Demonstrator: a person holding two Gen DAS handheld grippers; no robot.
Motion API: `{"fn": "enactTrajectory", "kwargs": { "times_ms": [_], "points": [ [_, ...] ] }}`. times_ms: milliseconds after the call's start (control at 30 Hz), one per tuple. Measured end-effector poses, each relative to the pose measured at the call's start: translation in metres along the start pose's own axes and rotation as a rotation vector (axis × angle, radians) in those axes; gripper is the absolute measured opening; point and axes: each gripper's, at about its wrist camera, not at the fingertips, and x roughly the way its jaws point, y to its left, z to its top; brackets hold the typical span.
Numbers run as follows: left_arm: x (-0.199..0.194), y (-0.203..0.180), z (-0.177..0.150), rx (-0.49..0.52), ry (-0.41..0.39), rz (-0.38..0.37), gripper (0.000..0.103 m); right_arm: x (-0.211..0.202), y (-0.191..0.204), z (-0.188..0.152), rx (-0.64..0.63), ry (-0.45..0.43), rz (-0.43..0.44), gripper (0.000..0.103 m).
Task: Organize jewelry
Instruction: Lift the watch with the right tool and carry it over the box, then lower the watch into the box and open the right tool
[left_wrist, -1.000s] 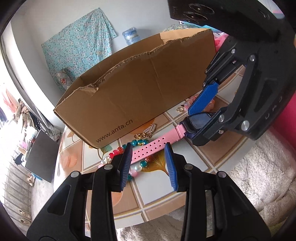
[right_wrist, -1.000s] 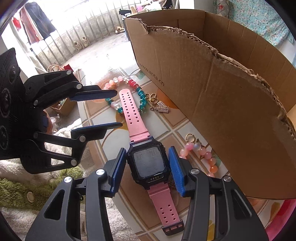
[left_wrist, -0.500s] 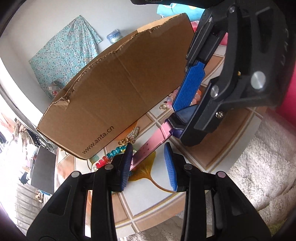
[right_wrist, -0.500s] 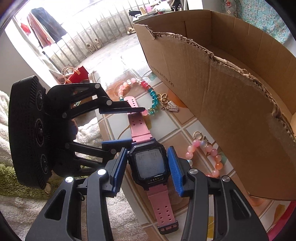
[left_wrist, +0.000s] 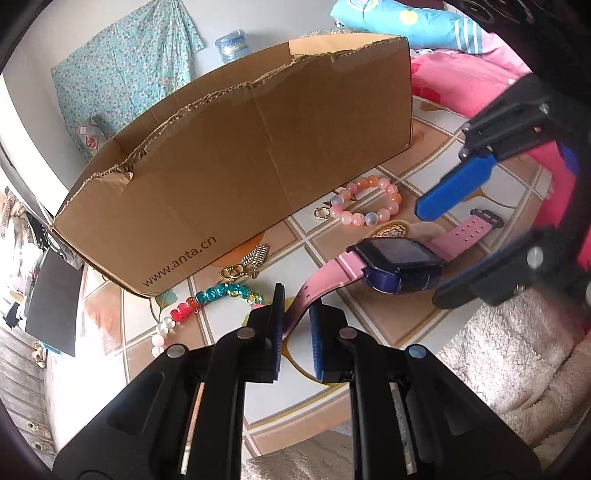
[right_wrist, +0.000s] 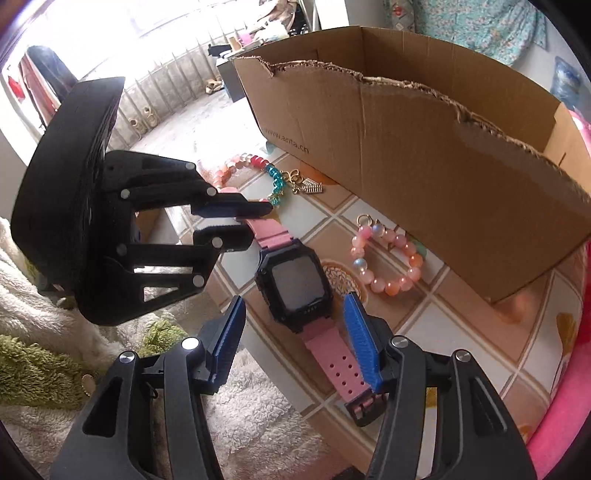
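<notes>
- Nearest, the left gripper (left_wrist: 295, 325) has its jaws closing narrow on the pink strap end of the watch (left_wrist: 399, 266); the strap runs up between the pads, which look to be touching or almost touching it.
- Just ahead of the right gripper (right_wrist: 295, 332) the watch's dark face lies flat on the table (right_wrist: 461, 325); this gripper's jaws are opening, standing half-wide and apart from the case, with only the buckle strap lying between them.
- The step in hand seems to be passing the watch to the left gripper. It would go best if the pinch bites squarely across the strap's width before lifting, since the heavy case will dangle and swing.
- Beyond the watch, toward the box, lies a pink bead bracelet (right_wrist: 388, 258); a multicoloured bead bracelet (left_wrist: 207, 302) with gold charms lies just left of the left gripper. Lifting straight up should avoid dragging either.
- Farthest, the open cardboard box (left_wrist: 240, 166) stands on the table, the likely place to drop the watch over its torn rim.
</notes>
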Motion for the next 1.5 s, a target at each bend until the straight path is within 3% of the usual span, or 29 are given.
{"fn": "enactTrajectory", "kwargs": {
  "times_ms": [233, 433, 633, 833, 1000, 1300, 1400, 1500],
  "points": [
    [0.0, 0.023, 0.013, -0.084, 0.041, -0.073, 0.012, 0.013, 0.031, -0.02, -0.038, -0.071, -0.202, 0.053],
    [0.005, 0.067, 0.024, -0.191, 0.066, -0.165, 0.012, 0.015, 0.027, -0.023, 0.034, -0.115, -0.255, 0.037],
    [0.013, 0.091, 0.023, -0.269, 0.102, -0.175, 0.012, 0.005, 0.013, -0.032, 0.097, -0.126, -0.295, 0.021],
    [0.01, 0.09, 0.027, -0.214, 0.074, -0.116, 0.009, -0.002, 0.008, -0.033, 0.128, -0.174, -0.323, 0.006],
    [-0.018, 0.092, 0.031, -0.185, 0.004, -0.11, 0.005, -0.025, 0.015, -0.024, 0.119, -0.219, -0.347, 0.005],
    [-0.098, 0.126, 0.066, -0.179, -0.219, -0.067, 0.005, -0.106, 0.032, 0.027, -0.02, -0.375, -0.407, 0.005],
    [-0.096, 0.149, 0.095, -0.211, -0.225, -0.072, 0.005, -0.114, 0.009, 0.064, -0.032, -0.374, -0.368, 0.005],
    [-0.083, 0.177, 0.123, -0.246, -0.192, -0.083, 0.004, -0.11, -0.021, 0.106, -0.001, -0.307, -0.283, 0.005]
  ]
}}
